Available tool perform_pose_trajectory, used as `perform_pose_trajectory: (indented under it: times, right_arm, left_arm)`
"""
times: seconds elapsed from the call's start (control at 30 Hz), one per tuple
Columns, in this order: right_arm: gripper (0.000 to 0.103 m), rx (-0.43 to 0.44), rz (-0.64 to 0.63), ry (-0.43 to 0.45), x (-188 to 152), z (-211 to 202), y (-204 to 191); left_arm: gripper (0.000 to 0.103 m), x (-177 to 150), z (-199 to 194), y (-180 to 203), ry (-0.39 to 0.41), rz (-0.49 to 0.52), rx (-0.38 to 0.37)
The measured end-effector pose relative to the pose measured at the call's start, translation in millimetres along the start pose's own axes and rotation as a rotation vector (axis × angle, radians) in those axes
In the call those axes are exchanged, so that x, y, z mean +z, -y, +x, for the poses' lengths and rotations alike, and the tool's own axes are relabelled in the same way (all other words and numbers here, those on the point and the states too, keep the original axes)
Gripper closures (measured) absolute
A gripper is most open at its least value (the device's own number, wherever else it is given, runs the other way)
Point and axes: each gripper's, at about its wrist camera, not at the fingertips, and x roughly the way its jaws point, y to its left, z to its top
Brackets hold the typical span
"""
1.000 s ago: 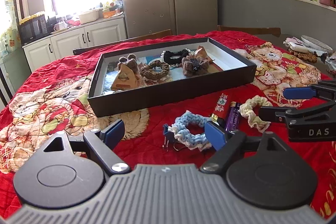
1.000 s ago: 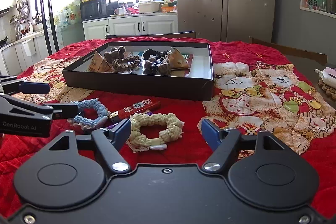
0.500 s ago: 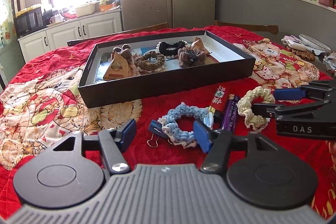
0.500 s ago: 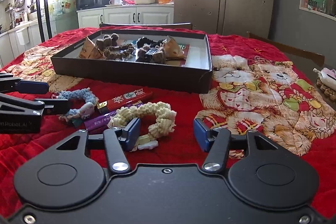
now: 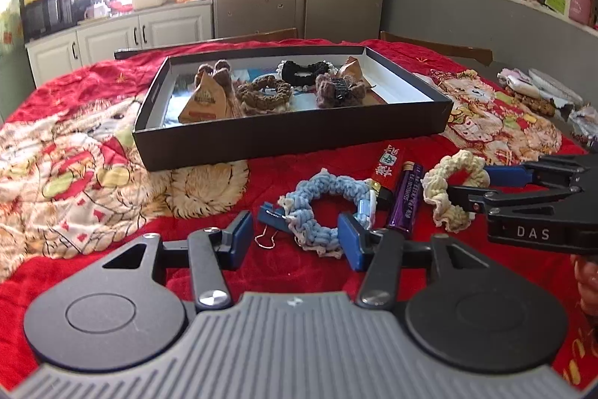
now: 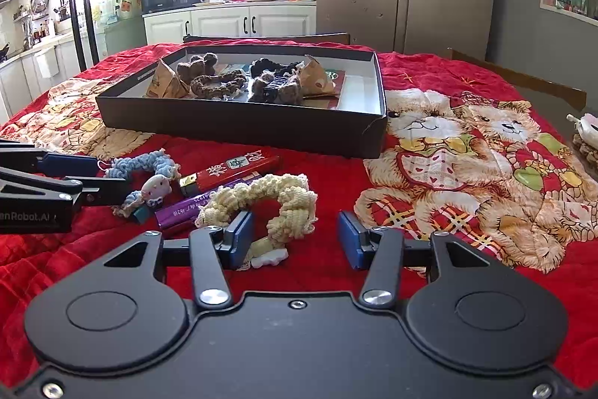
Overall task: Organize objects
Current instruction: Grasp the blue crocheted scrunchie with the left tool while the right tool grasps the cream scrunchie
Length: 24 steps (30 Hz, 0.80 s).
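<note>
While both grippers' fingers (image 5: 239,242) narrow half-open, empty, two scrunchies (image 5: 321,208), two lighters (image 5: 405,200) outside.

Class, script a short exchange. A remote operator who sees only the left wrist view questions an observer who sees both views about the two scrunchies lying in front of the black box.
Operator: Is the cream scrunchie inside the right tool yet?
Observer: Partly. The right tool has just been closing. The near side of the cream scrunchie lies between its jaws, with a clear gap on the right, so nothing is gripped.
Operator: What is the white lump on the blue scrunchie?
Observer: From the right wrist view, the blue scrunchie carries a small cat-face charm.
</note>
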Motion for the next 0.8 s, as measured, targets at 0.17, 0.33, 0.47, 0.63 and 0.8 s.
perform_pose_trajectory:
  times: [0.17,0.33,0.47,0.63,0.8]
  right_arm:
    - [0.056,0.003,-0.001,-0.002,0,0,0]
    - [0.056,0.005,0.001,-0.002,0,0,0]
    - [0.056,0.006,0.000,-0.002,-1,0,0]
    - [0.064,0.019,-0.005,-0.003,-1,0,-1]
    - [0.076,0.043,-0.005,-0.005,-1,0,-2]
  left_arm:
    - [0.051,-2,-3,4,0.008,0.012,0.006]
    - [0.065,-4,-4,11,0.009,0.033,-0.011]
    - [0.070,-3,-2,9,0.004,0.020,-0.021]
    - [0.074,-3,0,7,-0.001,-0.005,-0.033]
    - [0.082,-3,-1,9,-0.001,-0.001,-0.044]
